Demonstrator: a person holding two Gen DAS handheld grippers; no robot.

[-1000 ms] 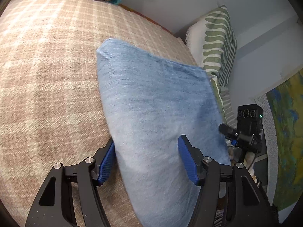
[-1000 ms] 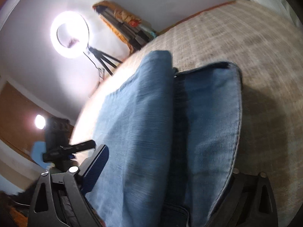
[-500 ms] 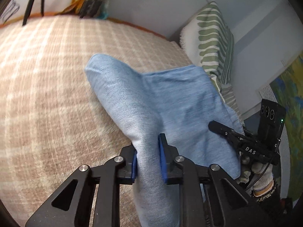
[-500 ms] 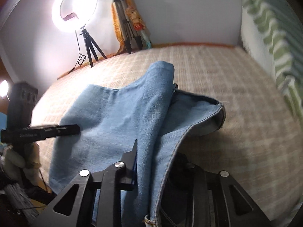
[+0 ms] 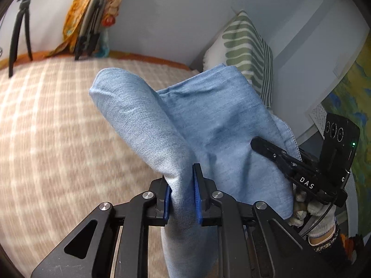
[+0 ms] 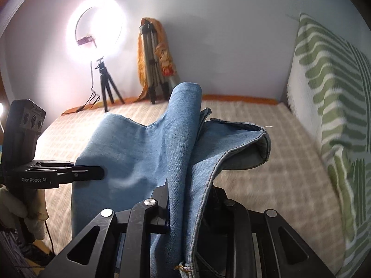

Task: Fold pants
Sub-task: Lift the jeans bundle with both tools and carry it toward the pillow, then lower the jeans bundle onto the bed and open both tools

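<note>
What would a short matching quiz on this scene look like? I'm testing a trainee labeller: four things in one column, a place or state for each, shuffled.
Things:
1. pants
2. ring light
3. striped pillow
4. left gripper

States or places:
A. lit, on a tripod by the wall
B. shut on denim
C. lifted off the checked bedcover
D. upright at the bed's edge

Pairs: 1-C, 2-A, 3-D, 4-B
</note>
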